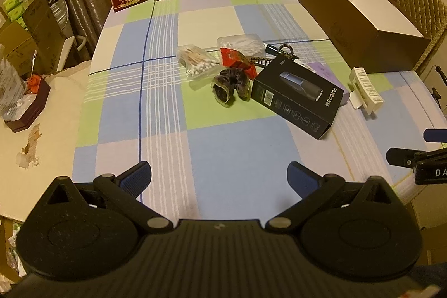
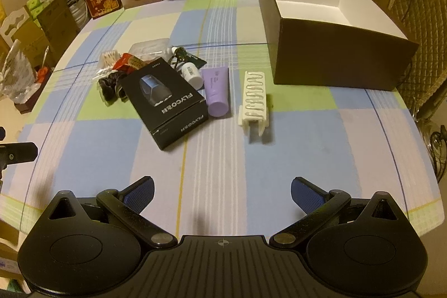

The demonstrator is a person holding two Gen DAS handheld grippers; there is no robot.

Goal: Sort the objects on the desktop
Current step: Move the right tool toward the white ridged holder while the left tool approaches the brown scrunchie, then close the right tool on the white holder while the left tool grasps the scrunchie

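Left tongs [image 1: 219,175] and right tongs [image 2: 222,190]: both released, empty, above the checked-cloth table [image 2: 223,158] near edge; black rectangular cardboard shaver box [image 2: 164,105] lies mid-table.

You have a black FLYCO carton [image 2: 166,102] lying flat at centre frame, a lilac tube [image 2: 215,91] just right of it, a white ridged rack [image 2: 254,99] further right, a small white bottle [image 2: 192,74] behind, and an empty brown box [image 2: 332,55] at upper right.
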